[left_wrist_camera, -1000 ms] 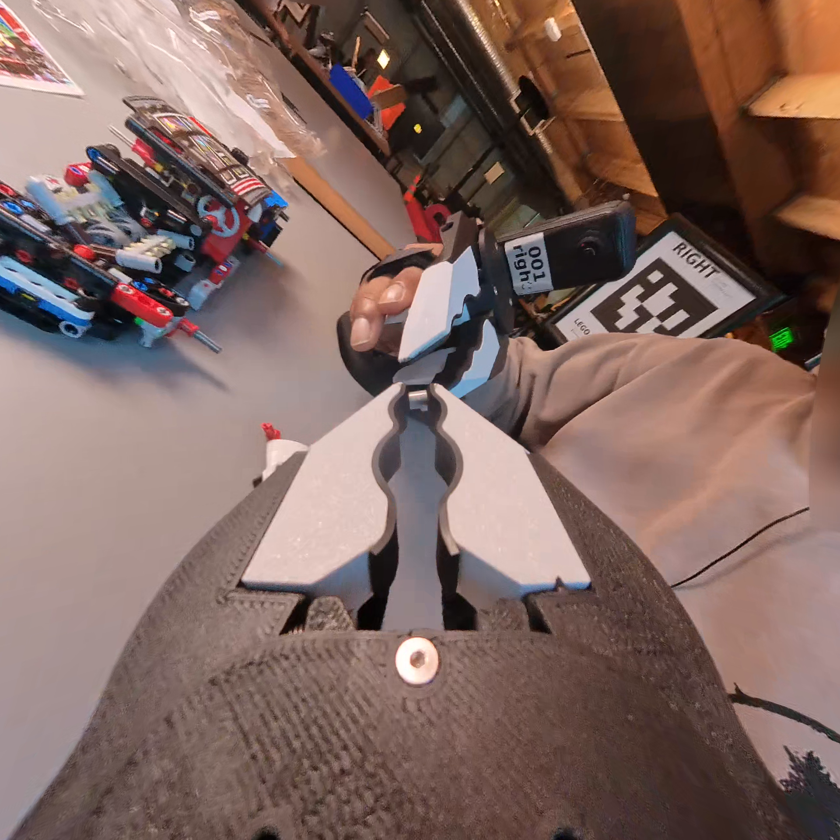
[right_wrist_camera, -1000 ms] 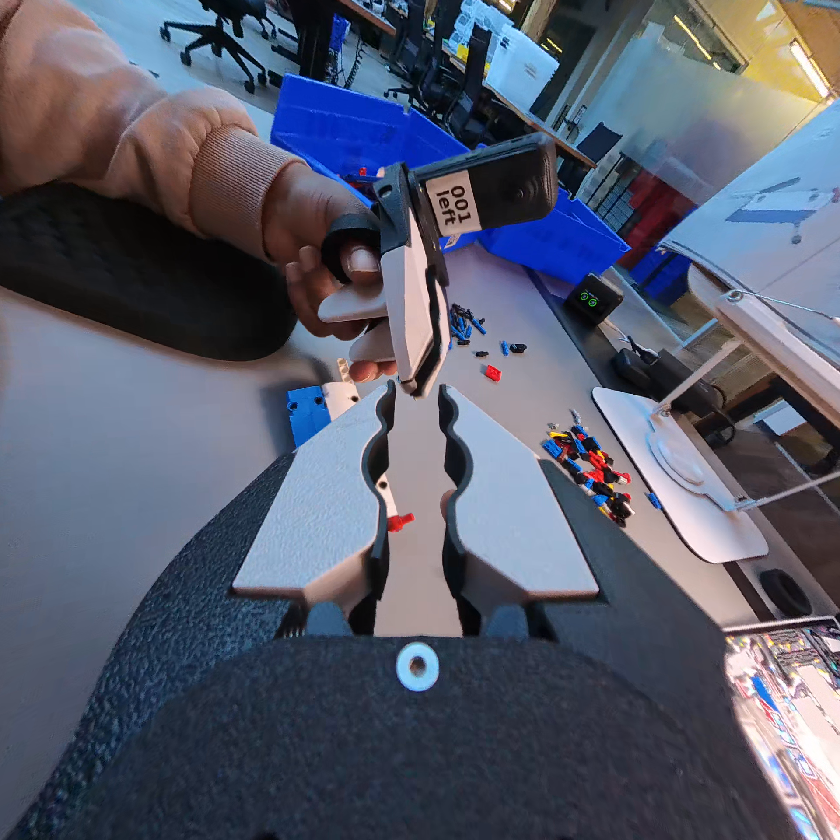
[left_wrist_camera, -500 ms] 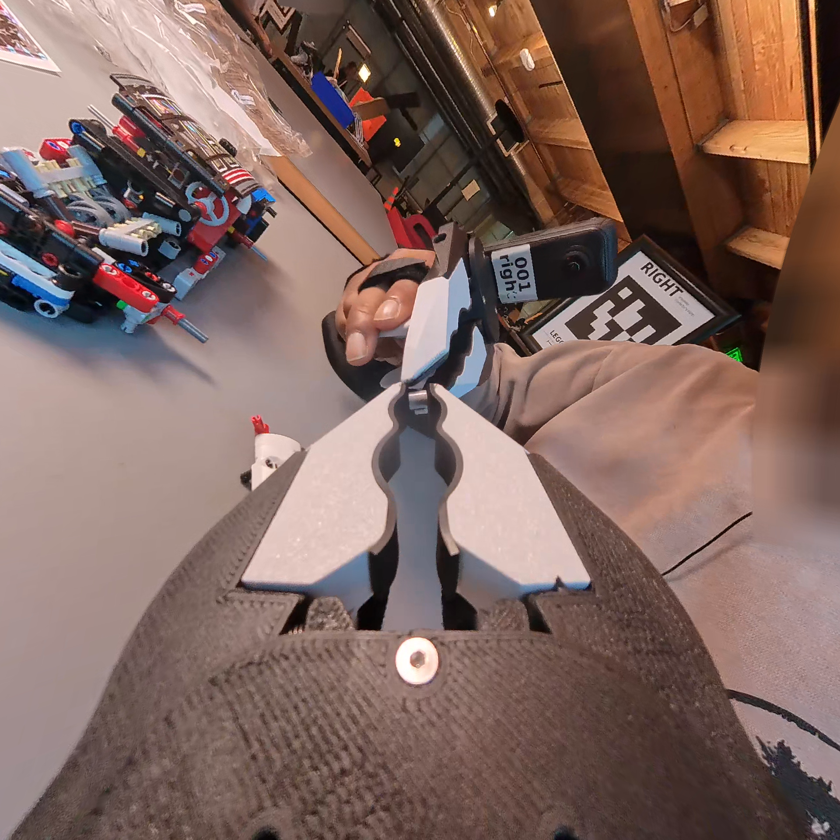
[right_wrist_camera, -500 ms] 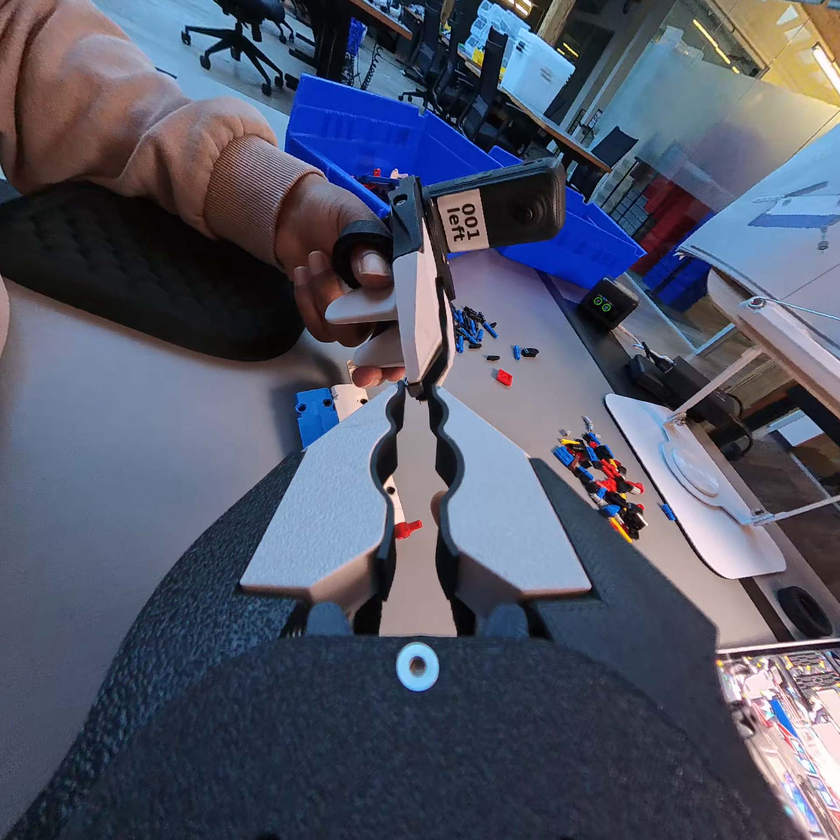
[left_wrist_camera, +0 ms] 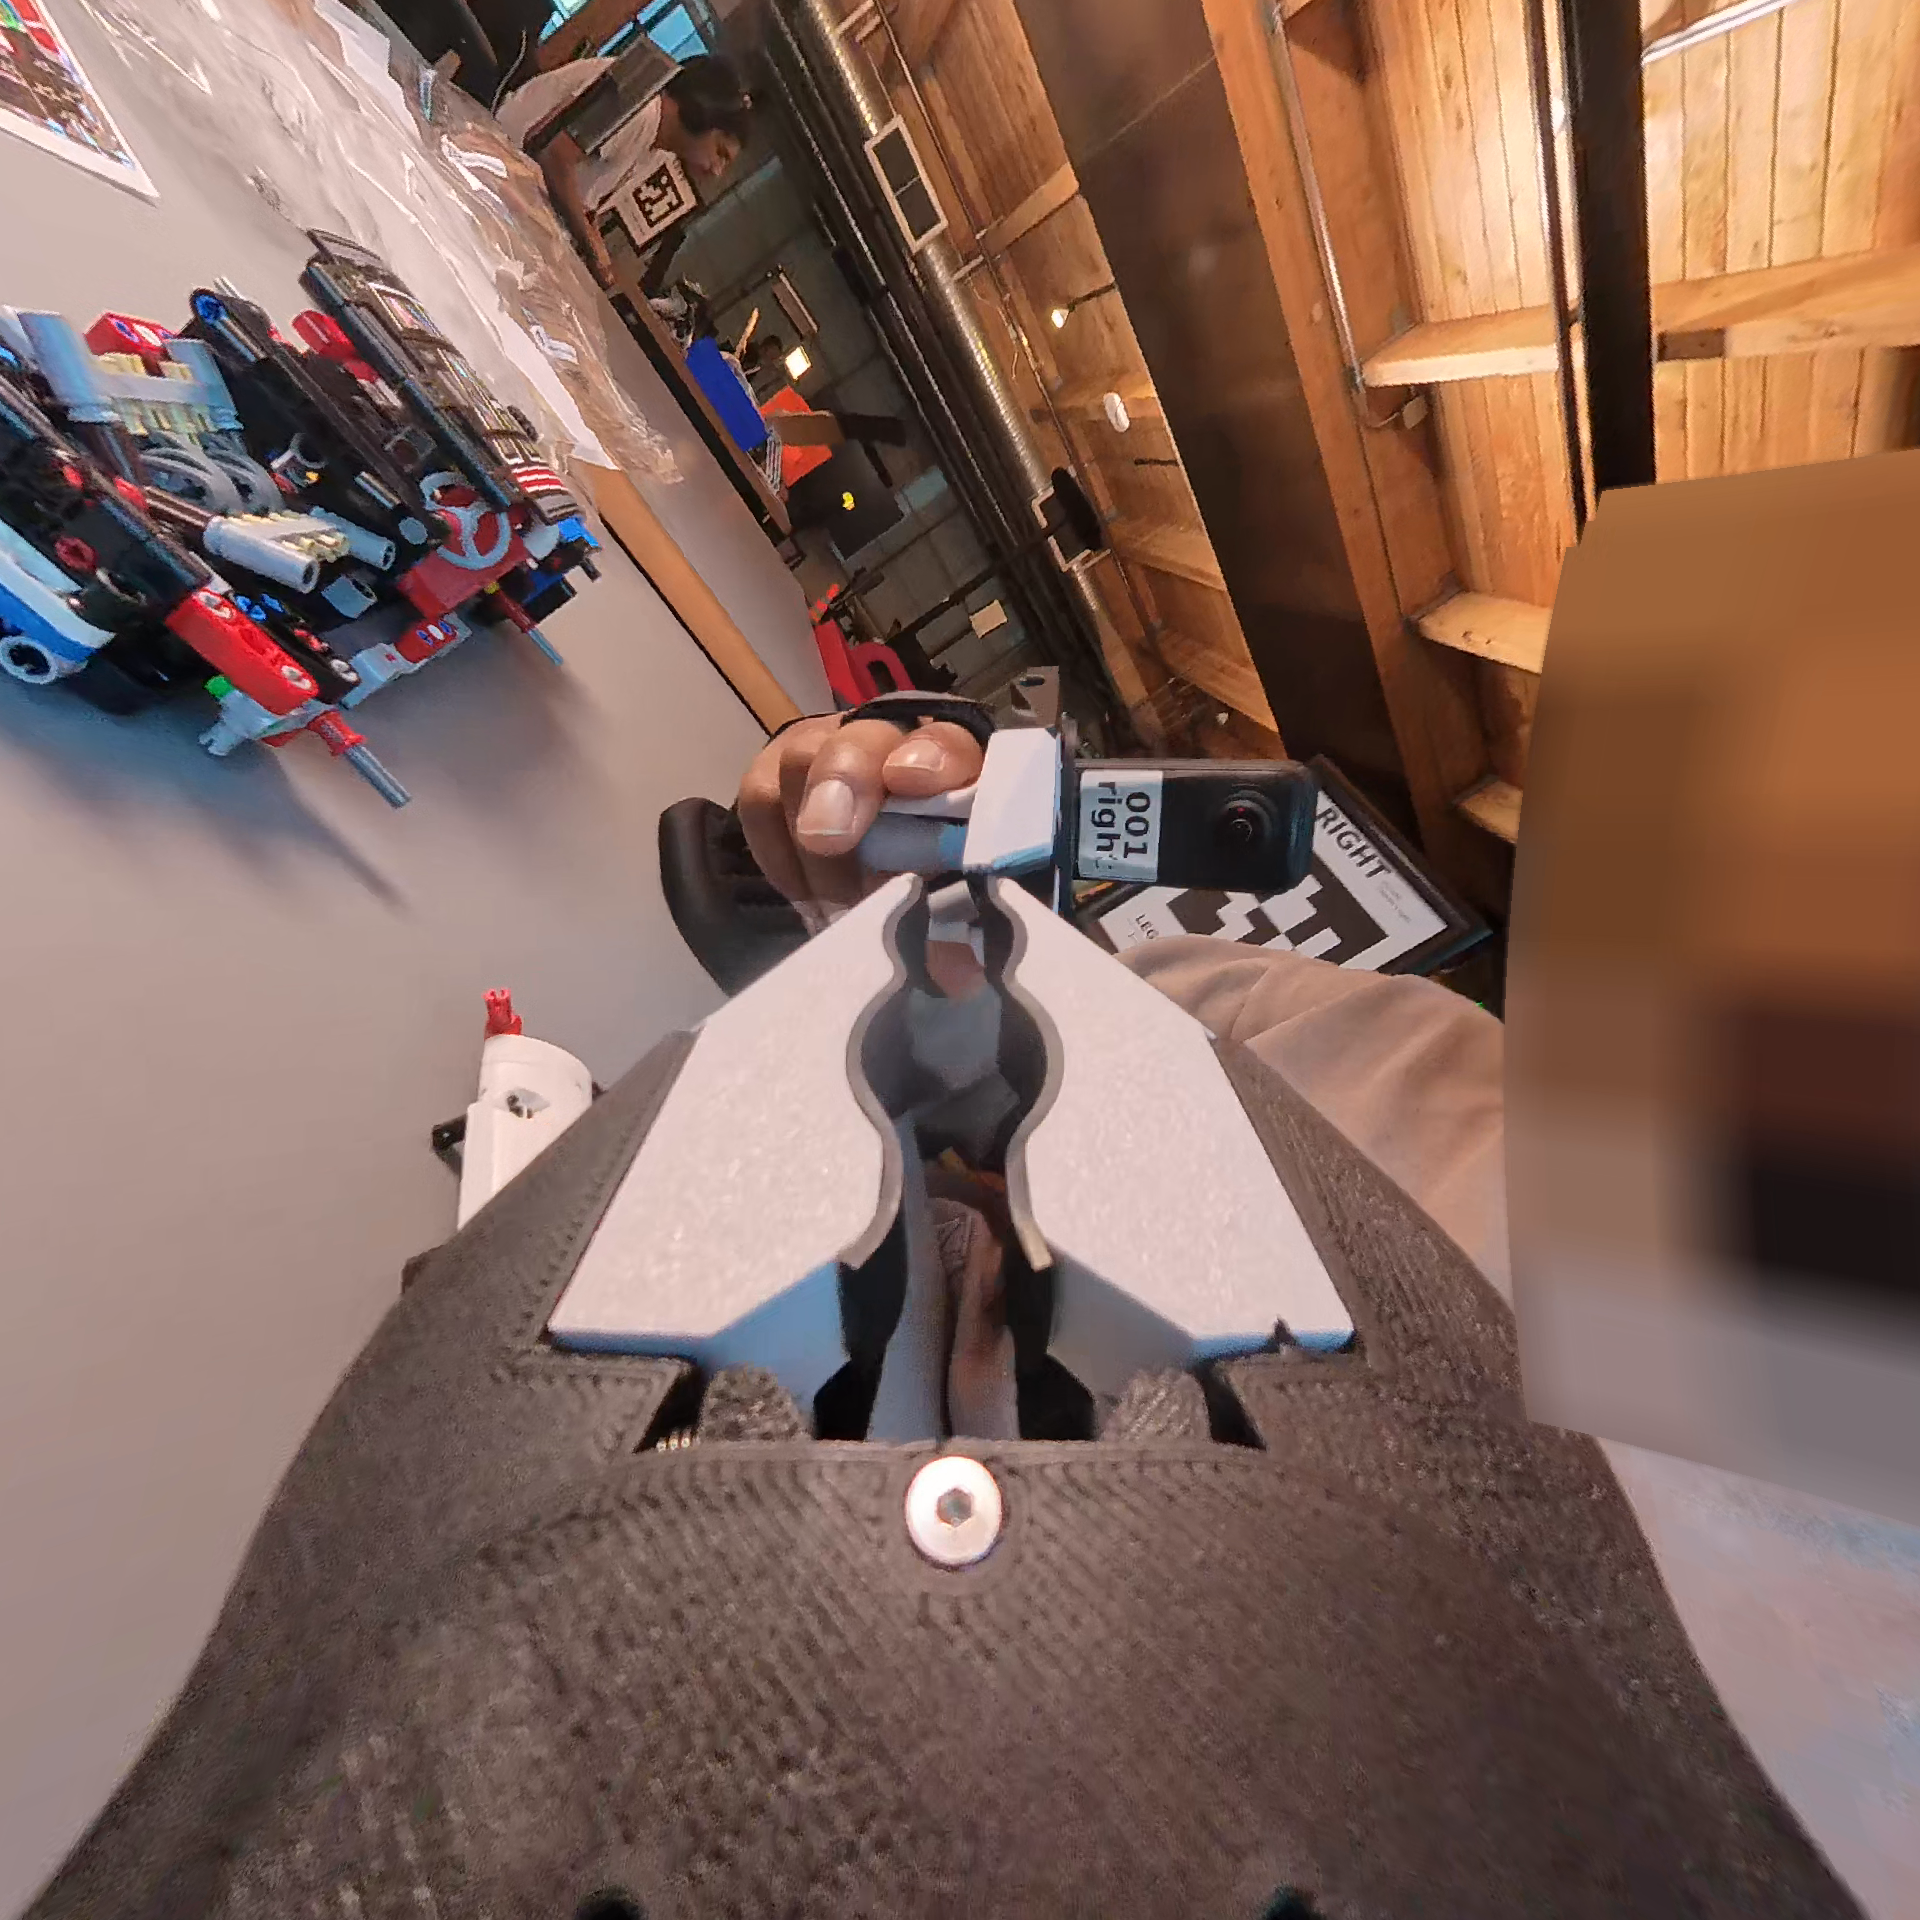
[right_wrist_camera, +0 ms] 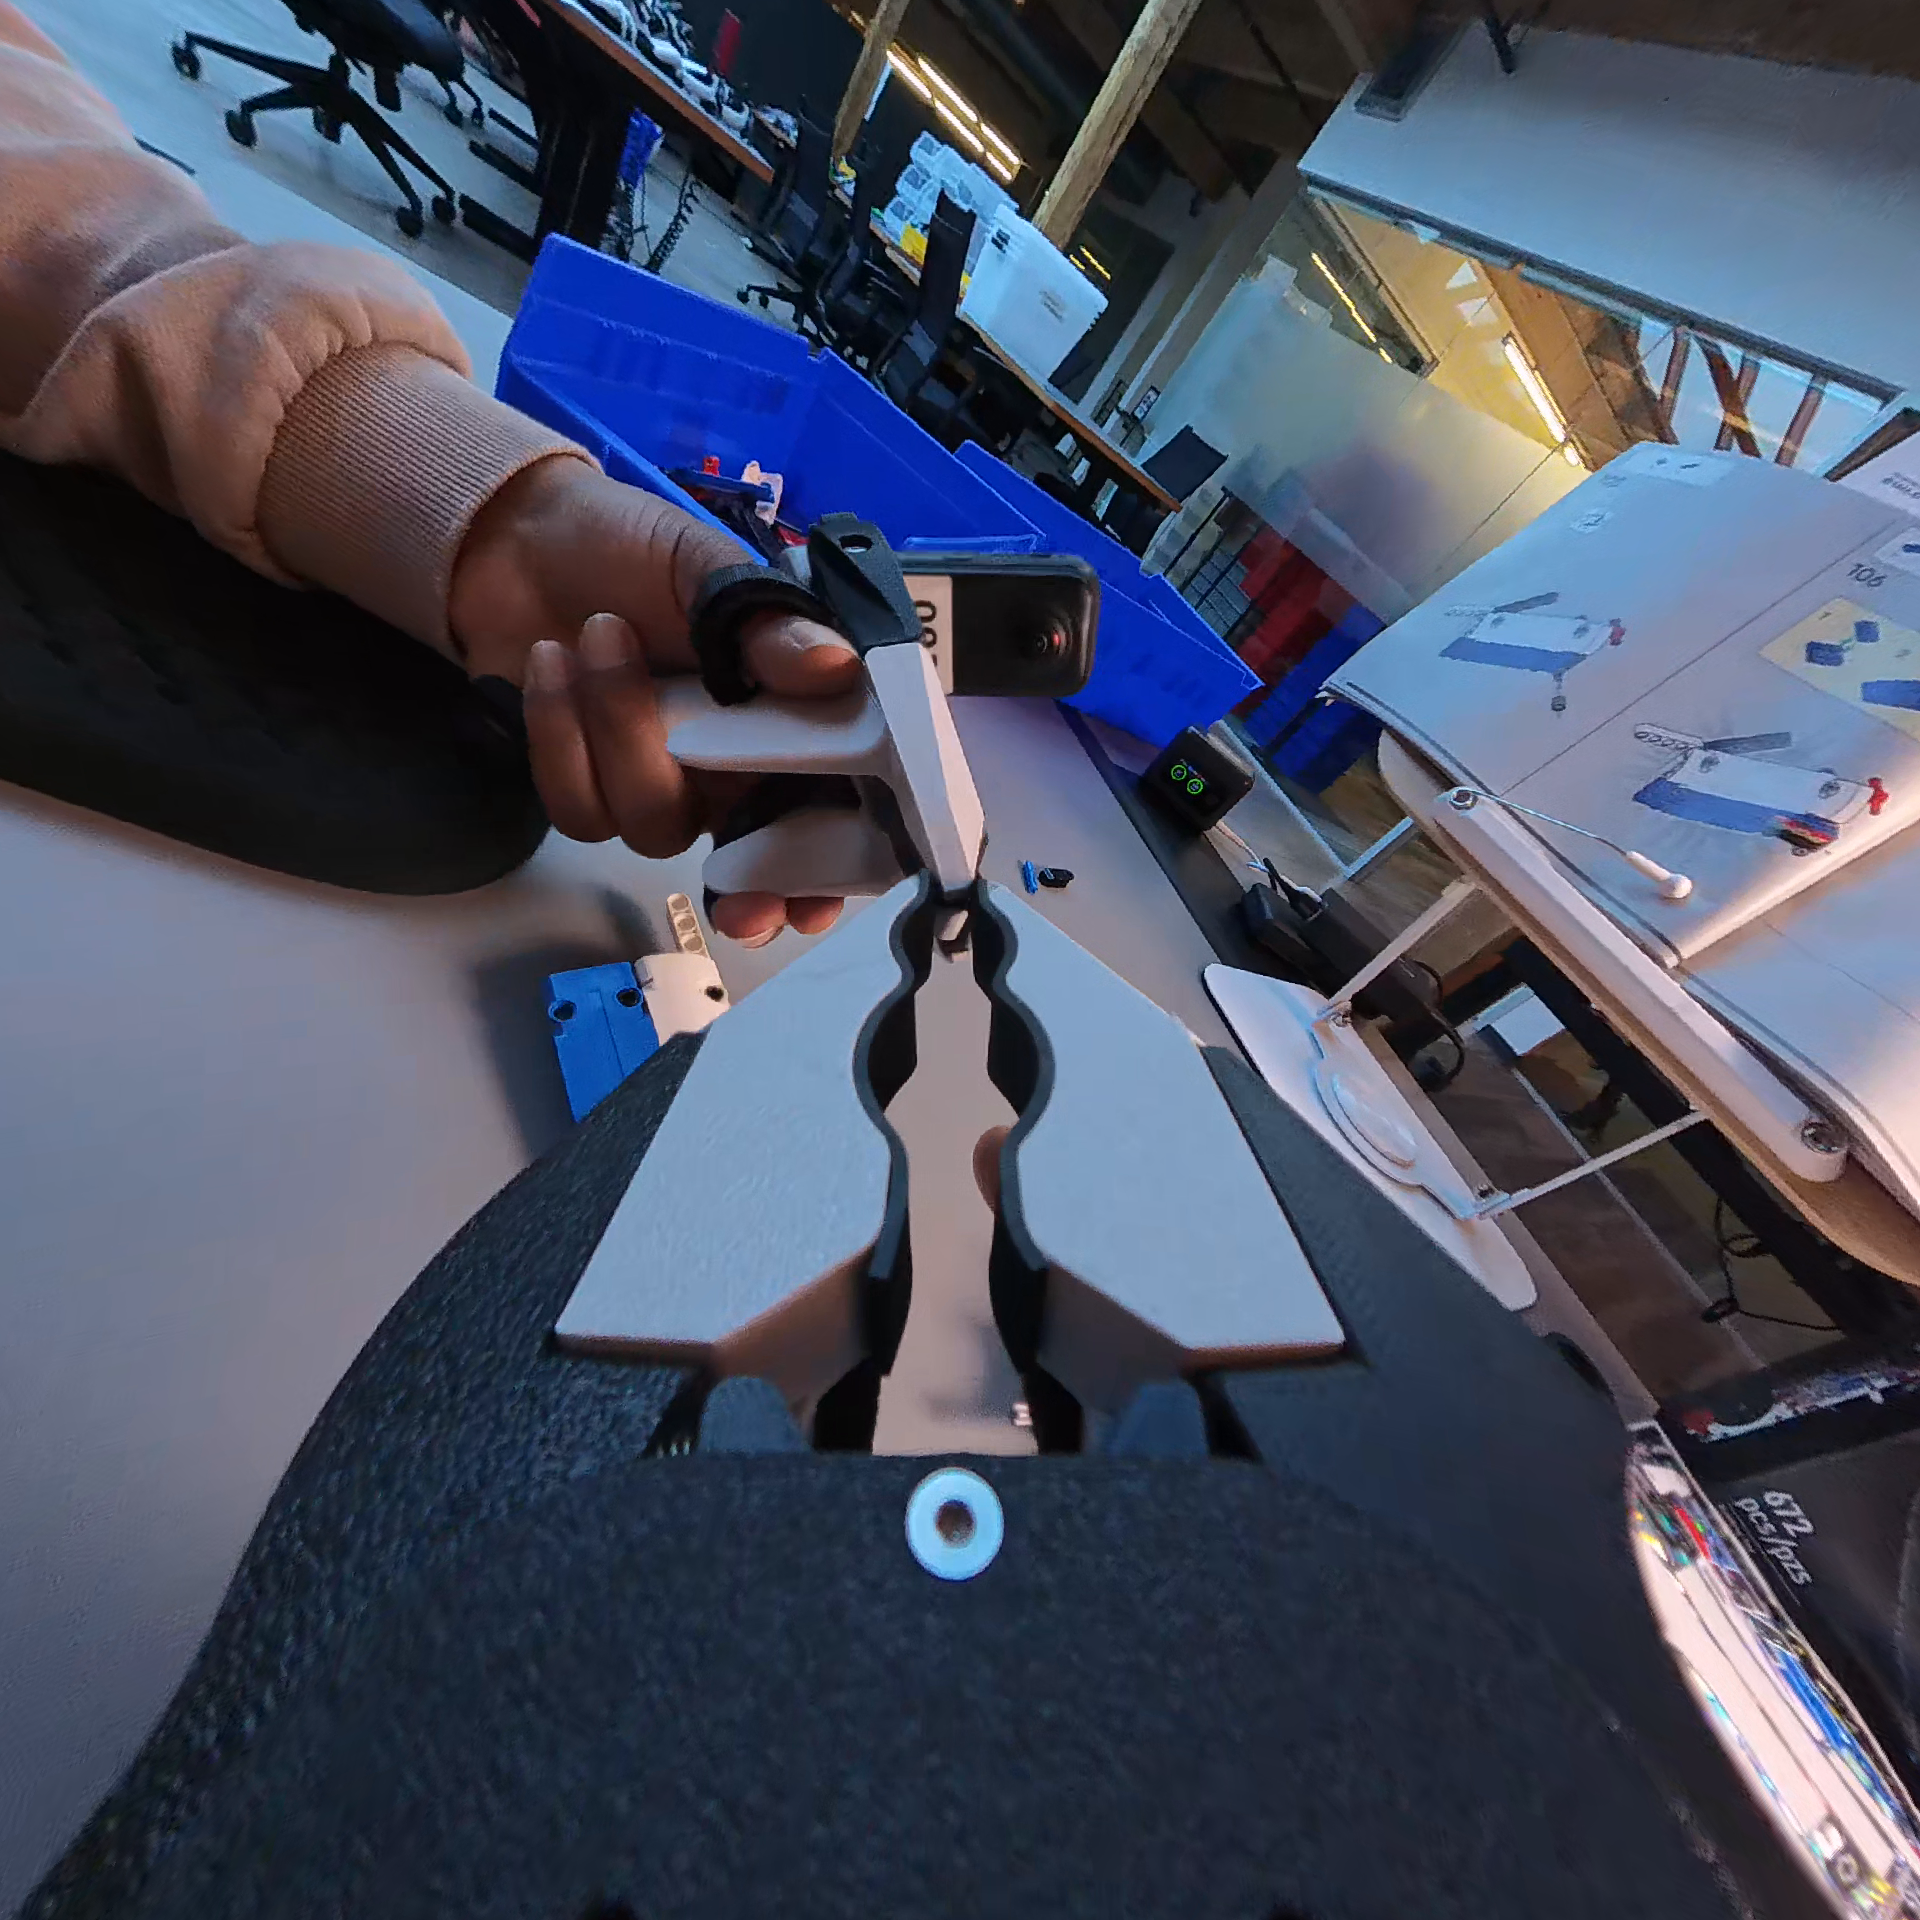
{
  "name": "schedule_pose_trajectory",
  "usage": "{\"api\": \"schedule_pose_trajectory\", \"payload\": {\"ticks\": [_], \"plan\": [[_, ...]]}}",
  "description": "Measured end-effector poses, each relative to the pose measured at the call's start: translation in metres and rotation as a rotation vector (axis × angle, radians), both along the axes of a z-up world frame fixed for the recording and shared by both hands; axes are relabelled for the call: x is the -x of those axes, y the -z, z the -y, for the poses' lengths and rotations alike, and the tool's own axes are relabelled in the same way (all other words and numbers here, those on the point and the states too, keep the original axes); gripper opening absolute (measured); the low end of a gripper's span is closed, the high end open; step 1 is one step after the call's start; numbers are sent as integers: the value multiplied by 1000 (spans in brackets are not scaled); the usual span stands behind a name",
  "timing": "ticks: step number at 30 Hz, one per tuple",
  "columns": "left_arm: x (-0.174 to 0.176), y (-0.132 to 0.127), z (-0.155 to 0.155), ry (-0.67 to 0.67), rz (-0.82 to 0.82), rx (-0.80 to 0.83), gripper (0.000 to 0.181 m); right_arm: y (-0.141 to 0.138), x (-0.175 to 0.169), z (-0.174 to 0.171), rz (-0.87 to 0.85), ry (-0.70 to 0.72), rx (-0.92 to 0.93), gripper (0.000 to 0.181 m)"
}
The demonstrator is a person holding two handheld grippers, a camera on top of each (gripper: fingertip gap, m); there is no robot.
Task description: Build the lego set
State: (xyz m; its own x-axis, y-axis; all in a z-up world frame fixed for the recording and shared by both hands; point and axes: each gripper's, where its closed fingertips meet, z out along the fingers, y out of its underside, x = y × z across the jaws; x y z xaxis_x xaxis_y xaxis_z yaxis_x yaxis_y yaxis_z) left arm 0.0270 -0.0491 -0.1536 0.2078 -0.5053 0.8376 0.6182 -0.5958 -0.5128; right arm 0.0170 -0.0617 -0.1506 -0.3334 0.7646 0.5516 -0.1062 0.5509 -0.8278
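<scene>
Two tools meet tip to tip at mid-frame, above the grey worktop [right_wrist_camera: 260, 1195]. Left tool [left_wrist_camera: 951, 902] pinches a small pale grey piece [left_wrist_camera: 948, 925] at its very tips; right tool [right_wrist_camera: 951, 902] is closed onto the same spot, on a small grey piece [right_wrist_camera: 951, 920], probably the same one. Piece looks light, stiff, smooth plastic; likely to slip or twist, so hold across flat faces. Blue-and-white sub-assembly [right_wrist_camera: 623, 1013] lies on the worktop, left of centre in the right wrist view. Large built model [left_wrist_camera: 260, 520] sits upper left in the left view. Instruction book [right_wrist_camera: 1714, 727] is propped at right.
</scene>
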Motion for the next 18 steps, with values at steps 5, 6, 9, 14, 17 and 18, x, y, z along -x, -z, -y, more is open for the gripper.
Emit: {"api": "schedule_pose_trajectory", "payload": {"ticks": [5, 6, 9, 14, 17, 18], "plan": [[3, -3, 0, -10, 76, 15, 7, -3, 2, -1, -17, -3, 43, 3], [4, -3, 0, -16, 77, 16, 7, -3, 3, -1, -17, 0, 45, 3], [5, 0, -1, -23, 79, 27, 7, 0, 4, -1, -1, -7, 81, 3], [9, 5, -4, -57, 57, 38, 7, 5, 7, -4, 22, 7, 96, 3], [12, 4, -3, -61, 77, 38, 7, 6, 6, -3, 32, -7, 120, 9], [12, 4, -3, -59, 83, 37, 7, 6, 6, -2, 35, -11, 124, 12]]}}
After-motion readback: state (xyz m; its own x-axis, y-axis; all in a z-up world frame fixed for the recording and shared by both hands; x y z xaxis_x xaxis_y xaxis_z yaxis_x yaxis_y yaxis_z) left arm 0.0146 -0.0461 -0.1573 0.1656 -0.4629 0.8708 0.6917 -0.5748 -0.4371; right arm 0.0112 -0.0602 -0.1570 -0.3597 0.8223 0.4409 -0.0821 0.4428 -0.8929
